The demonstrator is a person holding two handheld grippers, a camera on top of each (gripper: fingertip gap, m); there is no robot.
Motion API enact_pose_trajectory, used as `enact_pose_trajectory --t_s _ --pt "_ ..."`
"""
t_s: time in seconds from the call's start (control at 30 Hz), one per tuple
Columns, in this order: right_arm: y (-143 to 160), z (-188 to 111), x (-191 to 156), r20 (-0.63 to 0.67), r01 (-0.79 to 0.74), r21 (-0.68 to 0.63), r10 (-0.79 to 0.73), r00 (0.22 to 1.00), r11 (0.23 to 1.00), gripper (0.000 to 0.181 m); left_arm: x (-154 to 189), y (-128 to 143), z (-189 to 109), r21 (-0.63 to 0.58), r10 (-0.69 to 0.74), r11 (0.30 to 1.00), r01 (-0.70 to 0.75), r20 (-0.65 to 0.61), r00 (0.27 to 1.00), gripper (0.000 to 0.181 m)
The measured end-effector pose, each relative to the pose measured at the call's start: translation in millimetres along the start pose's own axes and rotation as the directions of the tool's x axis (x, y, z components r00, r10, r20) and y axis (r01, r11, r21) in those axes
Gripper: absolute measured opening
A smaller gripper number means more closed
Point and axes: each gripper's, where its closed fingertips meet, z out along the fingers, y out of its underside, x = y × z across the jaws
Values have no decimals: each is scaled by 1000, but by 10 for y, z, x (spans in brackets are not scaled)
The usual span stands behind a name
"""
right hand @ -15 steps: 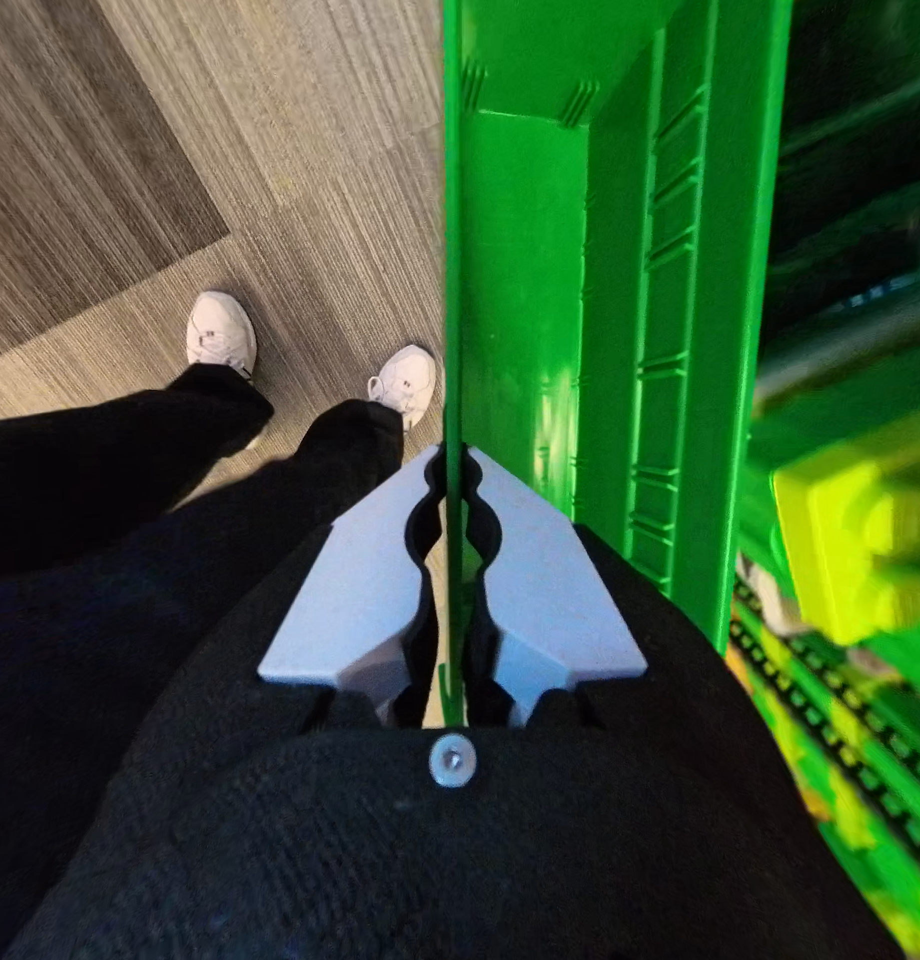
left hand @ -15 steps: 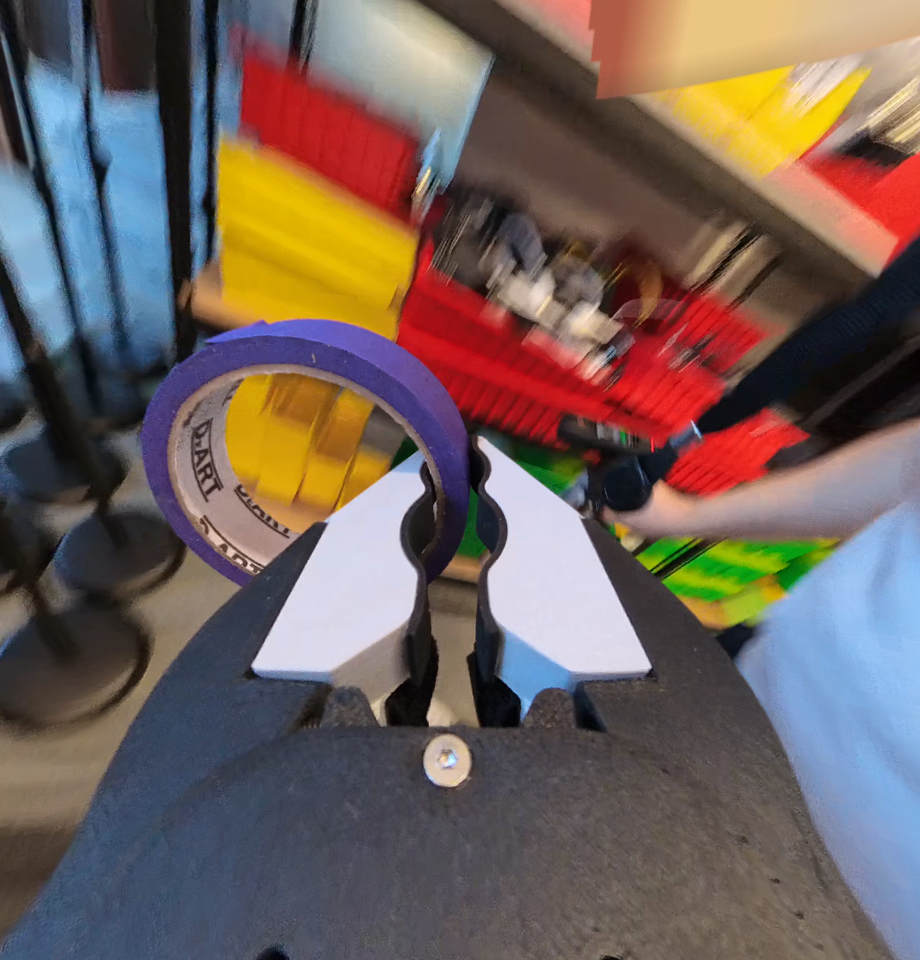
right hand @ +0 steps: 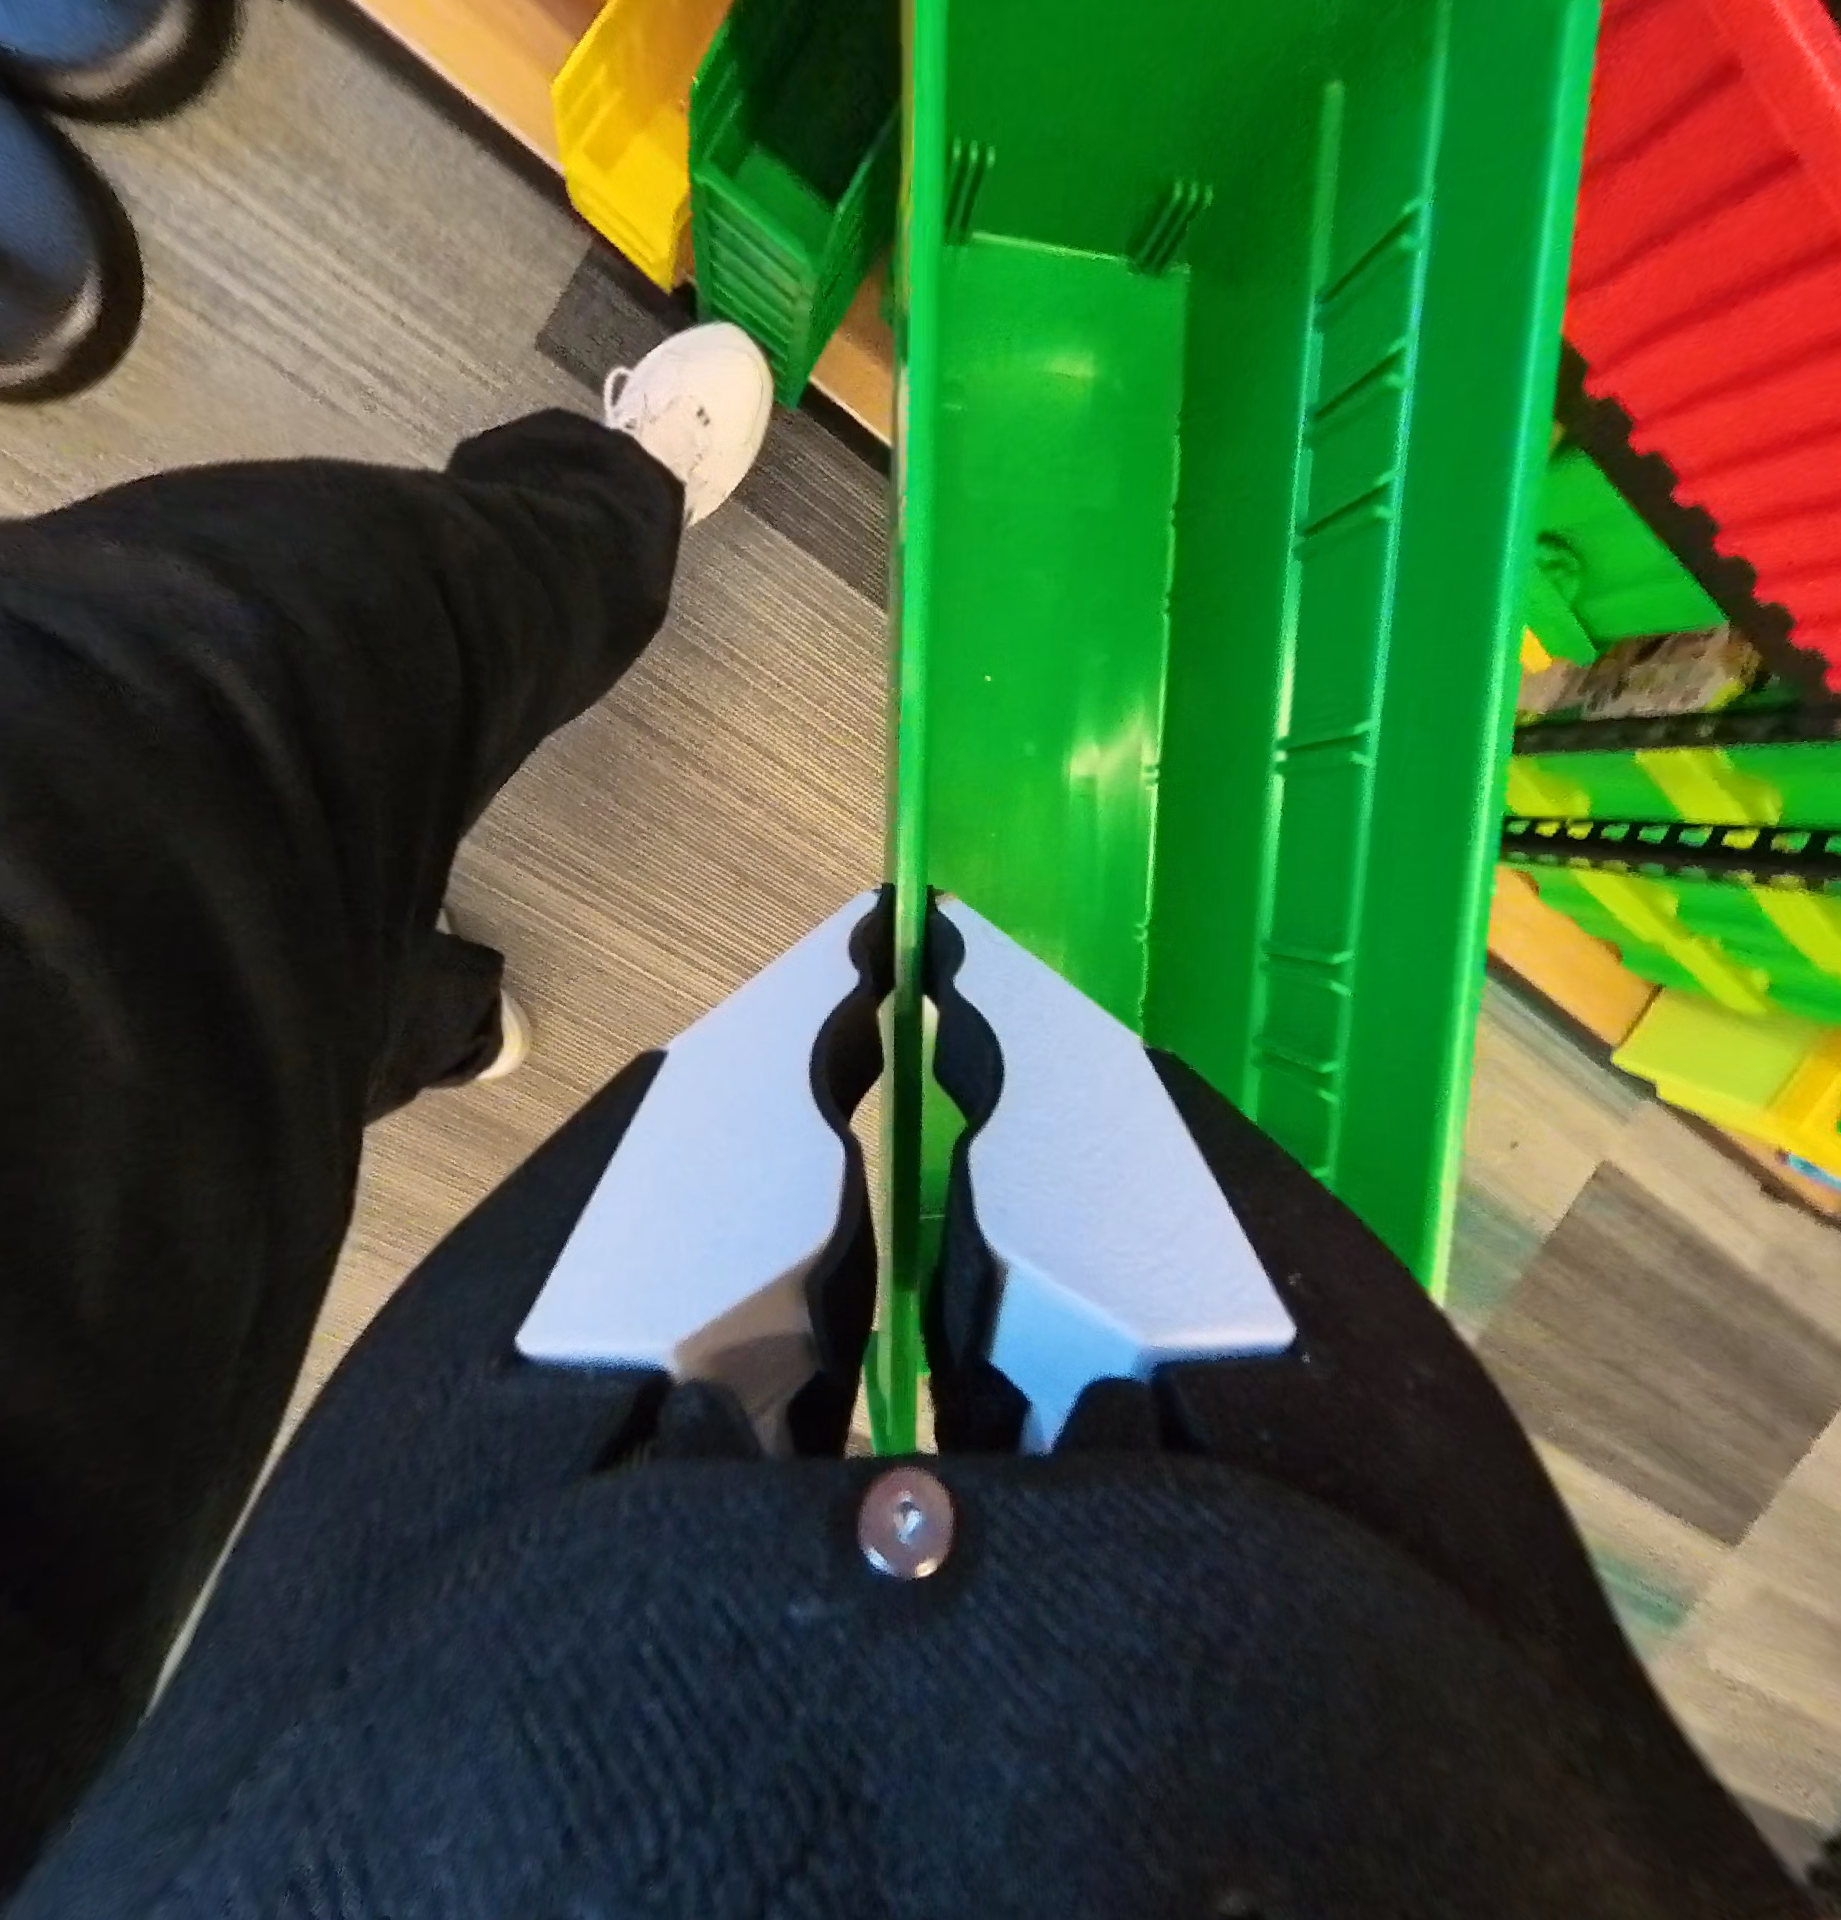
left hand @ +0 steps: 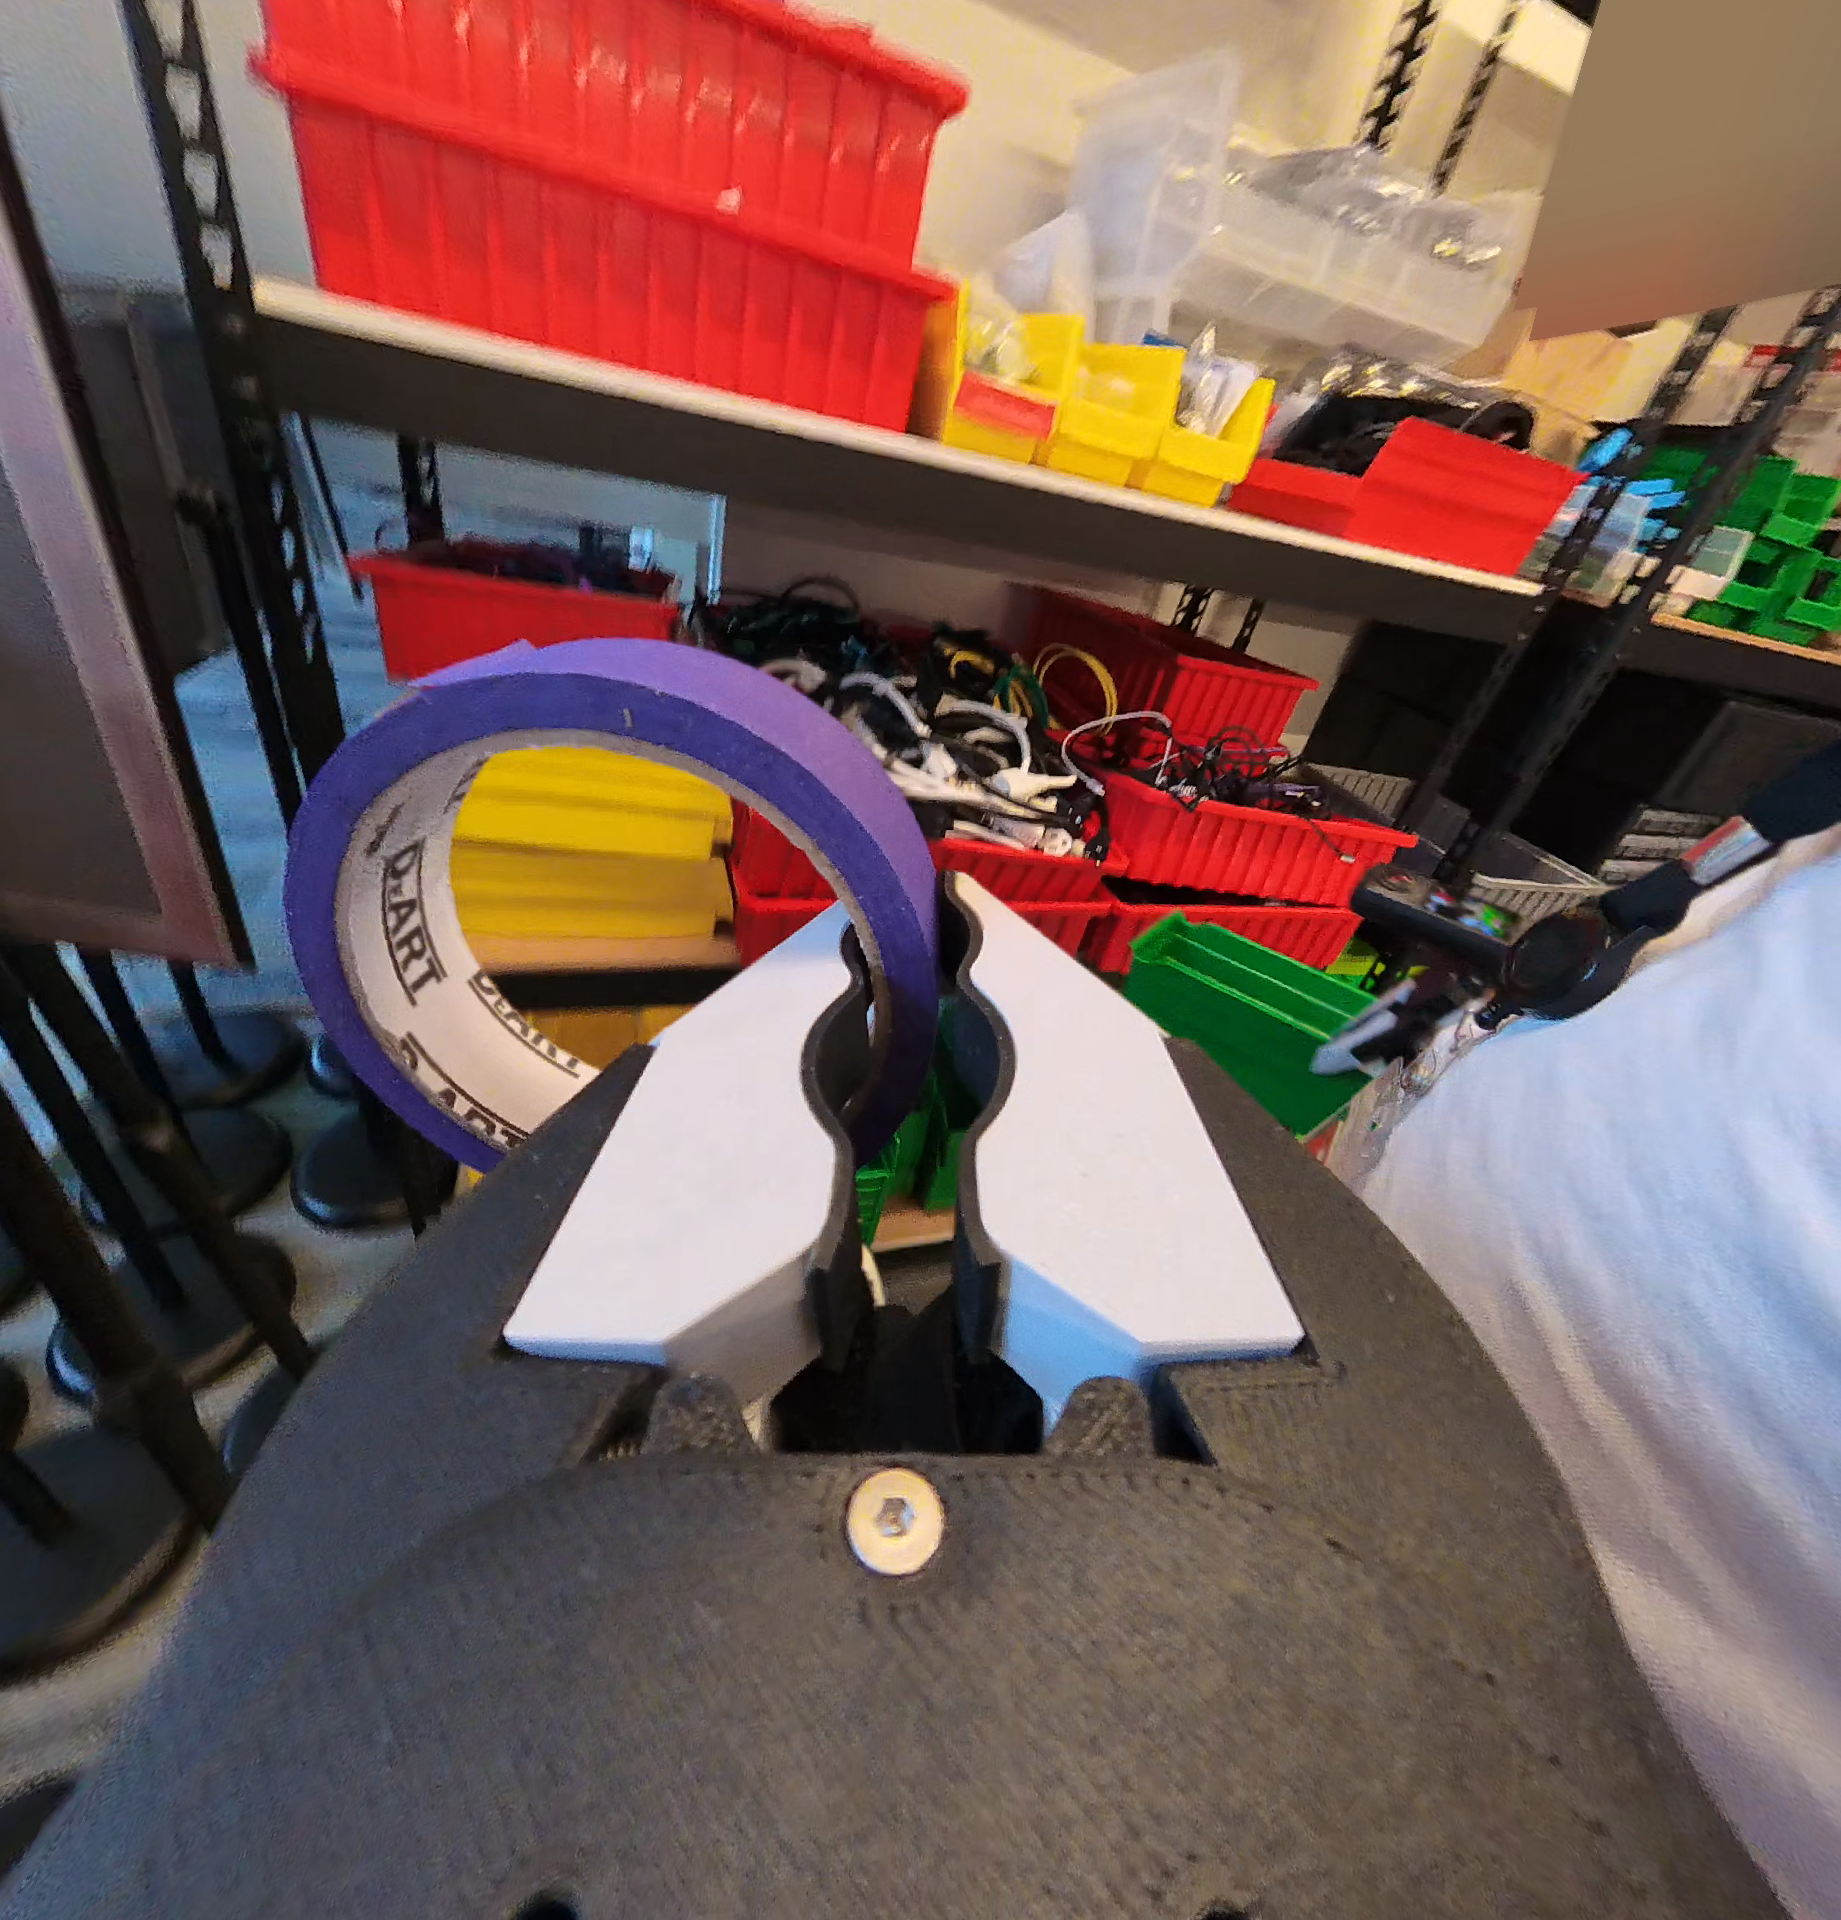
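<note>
My left gripper (left hand: 903,940) is shut on a purple roll of tape (left hand: 604,727) and pinches its right wall, so the roll stands up to the left of the fingers. My right gripper (right hand: 905,914) is shut on the thin side wall of a green plastic bin (right hand: 1186,582) and holds it in the air over the floor. The bin's inside faces right and looks empty. That same green bin (left hand: 1248,1003) and the right gripper (left hand: 1415,1023) show at the right of the left wrist view, next to a person's white sleeve (left hand: 1622,1247).
A metal shelf rack (left hand: 791,457) holds red bins (left hand: 625,197), yellow bins (left hand: 1103,405), green bins (left hand: 1789,561) and a red bin of tangled cables (left hand: 999,748). Black round stand bases (left hand: 230,1049) sit at left. A person's black trouser leg (right hand: 272,727) and white shoe (right hand: 698,405) are on the carpet.
The left gripper has swung up and steadied toward the shelves, tape still held. The right gripper with the green bin has moved nearer the low shelf; the person's feet have shifted.
</note>
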Motion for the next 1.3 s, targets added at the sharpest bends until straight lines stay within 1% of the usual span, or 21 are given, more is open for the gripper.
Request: enact_pose_trajectory --t_s 0.1,0.17,0.27,0.37,0.47,0.57,0.63,0.7,0.8,0.87,0.93,1.03,1.1,1.17,1.23,1.3 --pt "262 -11 -6 -6 -68 6 68 998 998 0 39 -137 57 37 67 997 -65 -43 997 7" --pt "452 8 -32 -11 -91 6 91 996 996 0 85 -121 155 43 97 995 -94 -85 992 7" --pt "779 13 -95 -20 -122 -6 122 992 992 0 192 -49 398 40 102 994 -97 -171 980 7" --pt "1136 -68 -175 -17 -194 -21 193 981 981 0 409 -39 704 25 137 991 -135 -268 954 7" --pt "1504 -204 -210 -29 -267 -31 266 964 963 0 739 -127 982 22 156 987 -160 -384 910 7" --pt "1943 -324 -169 -47 -343 -53 341 939 938 0 1145 -211 1199 21 178 981 -192 -489 854 7" --pt "2263 -419 -99 -72 -395 -60 390 918 917 0 1465 -220 1322 19 189 977 -214 -551 813 7" --pt "2625 -541 -4 -106 -452 -53 445 889 890 0 1857 -167 1439 12 185 974 -227 -619 763 7" --pt "3297 -812 153 -161 -540 -44 527 834 841 1 2609 20 1601 -10 151 972 -233 -736 660 7" --pt "3849 -1129 236 -202 -602 -28 585 785 798 1 3231 191 1699 -30 115 970 -240 -815 568 7" --pt "4422 -1525 313 -241 -655 1 635 734 756 0 3938 359 1780 -39 83 968 -248 -884 461 7" --pt "5351 -2179 454 -316 -712 45 686 655 700 0 5123 567 1885 -38 29 976 -214 -953 302 7" --pt "5992 -2624 565 -374 -750 61 712 595 659 0 5975 707 1980 -56 -15 984 -171 -973 228 7" --pt "6616 -3062 673 -432 -798 63 737 520 599 0 6856 811 2031 -108 -86 986 -131 -983 160 7" --pt "7192 -3471 792 -476 -848 87 770 425 523 0 7705 854 1942 -139 -134 985 -105 -990 49 7" --pt "7801 -3829 960 -519 -886 124 790 326 447 0 8461 988 1822 -118 -126 985 -128 -991 -55 7"
